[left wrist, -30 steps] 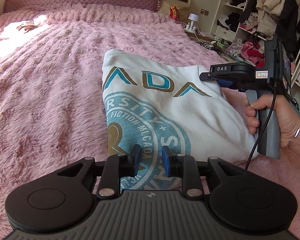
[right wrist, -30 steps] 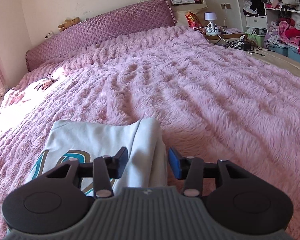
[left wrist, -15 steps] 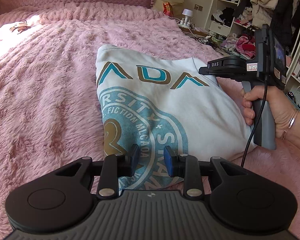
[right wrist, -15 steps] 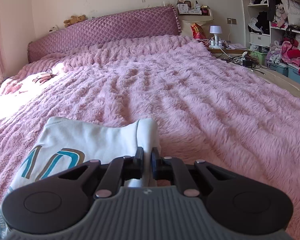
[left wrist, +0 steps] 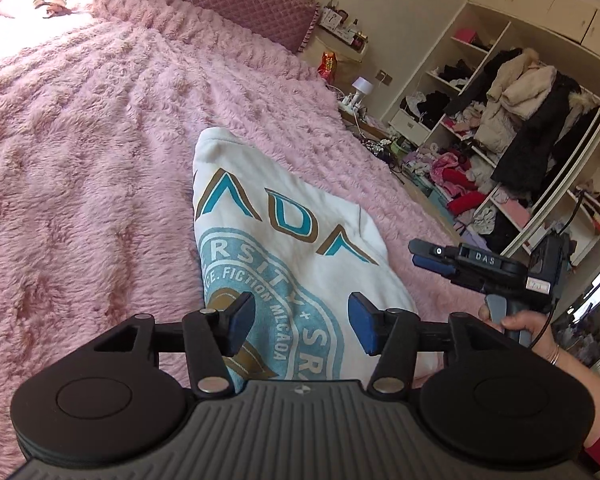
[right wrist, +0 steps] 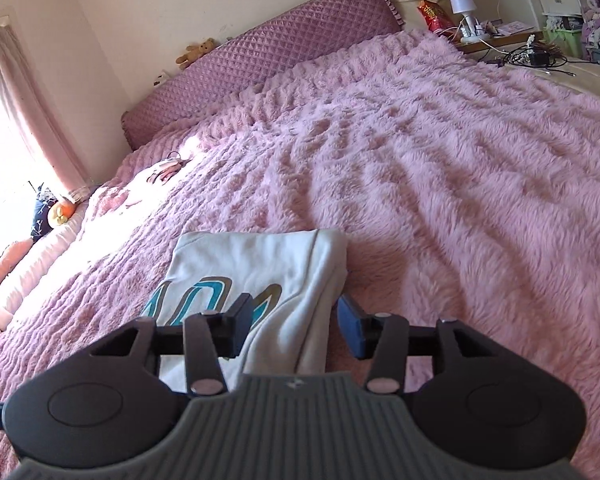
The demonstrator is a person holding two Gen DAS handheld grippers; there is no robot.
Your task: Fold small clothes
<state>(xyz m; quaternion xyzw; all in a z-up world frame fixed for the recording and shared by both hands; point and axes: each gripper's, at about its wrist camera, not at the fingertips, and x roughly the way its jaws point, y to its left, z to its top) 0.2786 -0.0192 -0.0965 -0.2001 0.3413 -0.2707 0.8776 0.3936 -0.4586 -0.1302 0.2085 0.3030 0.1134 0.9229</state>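
A folded white sweatshirt (left wrist: 284,240) with a teal and gold print lies on the pink fluffy bedspread (left wrist: 80,160). My left gripper (left wrist: 300,326) is open and empty, held above the garment's near edge. My right gripper (right wrist: 294,320) is open and empty over the garment's folded right edge (right wrist: 320,280). The right gripper also shows in the left wrist view (left wrist: 432,258), held by a hand just right of the sweatshirt.
A quilted purple headboard (right wrist: 260,52) stands at the far end of the bed. A bedside table with a lamp (right wrist: 462,8) and cables is at the far right. An open wardrobe (left wrist: 520,120) full of clothes stands to the right of the bed.
Both grippers have opened: the right one let go of the sweatshirt's folded edge, the left one widened. Both have lifted and pulled back a little from the garment.
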